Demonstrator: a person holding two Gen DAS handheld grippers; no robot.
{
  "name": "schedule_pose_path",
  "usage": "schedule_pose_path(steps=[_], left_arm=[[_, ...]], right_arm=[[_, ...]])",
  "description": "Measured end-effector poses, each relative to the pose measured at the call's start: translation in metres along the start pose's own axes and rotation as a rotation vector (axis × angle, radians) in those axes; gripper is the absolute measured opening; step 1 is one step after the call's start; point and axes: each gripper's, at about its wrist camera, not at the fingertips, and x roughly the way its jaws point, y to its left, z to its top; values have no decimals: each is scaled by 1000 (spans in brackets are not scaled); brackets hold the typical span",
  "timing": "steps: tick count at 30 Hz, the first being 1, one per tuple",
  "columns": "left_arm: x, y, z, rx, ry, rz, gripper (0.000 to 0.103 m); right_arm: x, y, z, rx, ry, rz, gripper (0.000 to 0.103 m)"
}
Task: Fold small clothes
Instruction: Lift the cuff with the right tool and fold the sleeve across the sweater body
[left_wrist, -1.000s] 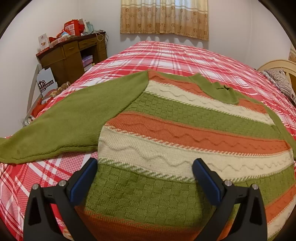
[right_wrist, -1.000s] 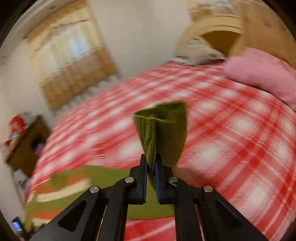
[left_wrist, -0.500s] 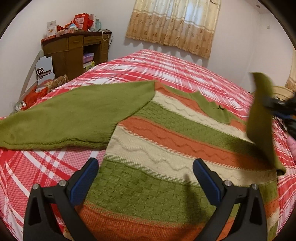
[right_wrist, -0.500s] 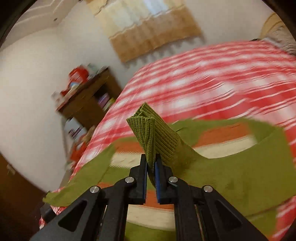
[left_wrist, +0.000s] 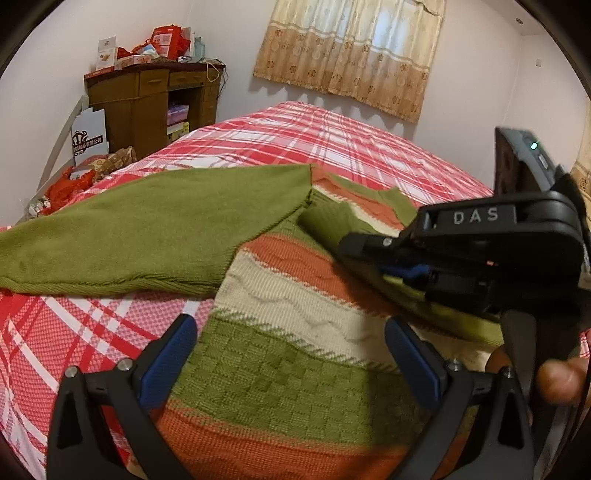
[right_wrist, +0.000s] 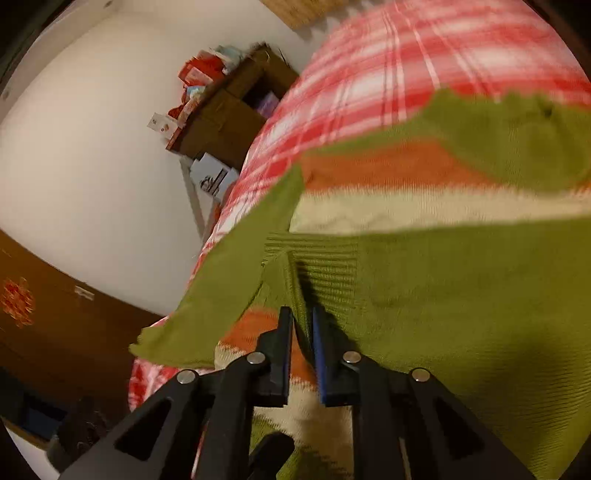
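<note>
A knitted sweater (left_wrist: 295, 306) with green, orange and cream stripes lies flat on the red plaid bed (left_wrist: 332, 144). Its left green sleeve (left_wrist: 147, 236) stretches out to the left. My left gripper (left_wrist: 291, 354) is open and empty, low over the sweater's hem. My right gripper (right_wrist: 301, 325) is shut on the cuff of the right green sleeve (right_wrist: 424, 295), which is laid across the sweater's body. In the left wrist view the right gripper (left_wrist: 369, 254) sits at the right, low over the chest stripes, with the cuff (left_wrist: 328, 221) past its tip.
A brown wooden desk (left_wrist: 155, 99) with red boxes on top stands at the back left by the wall. Clutter (left_wrist: 74, 181) lies on the floor beside the bed. Curtains (left_wrist: 351, 48) hang on the far wall.
My right gripper carried the right sleeve from the air at the right across and down onto the sweater's body. My left gripper stayed open, and its view rose slightly.
</note>
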Motion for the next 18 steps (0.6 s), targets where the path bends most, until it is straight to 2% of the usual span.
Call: schedule_pose_path(steps=[3,6,8,9,12,14,15,17,18], left_arm=[[1,-2,1,9,3,10,103],[1,-1,2,10,4,12,103],[1,-2,1,15,7,19,103],[2,-2,1,18,8,23,103],[2,-3,0,24,10,31,103],[2,-4,-1,26,11,34,103],[2,-4,-1,28,12,37,103],[2,-6,-1,33,15,44,103],[3,-6,-2,36,18,48,103]], right_arm=[[-13,2,-5,-6,-28,78,16],[-44,7,-17,-7,-82,152,17],[-67,5,-27,-28,-148,81,17],[-78,4,-33,-55,-178,10,17],[-93,-2,-50,-79,-228,-153,17],[-91,-7,-57,-80,-238,-222,17],[-85,-9,-61,-80,-223,-254,17],[-69,-18,-60,-70,-175,-256,17],[-67,-18,-63,-79,-199,-243,17]])
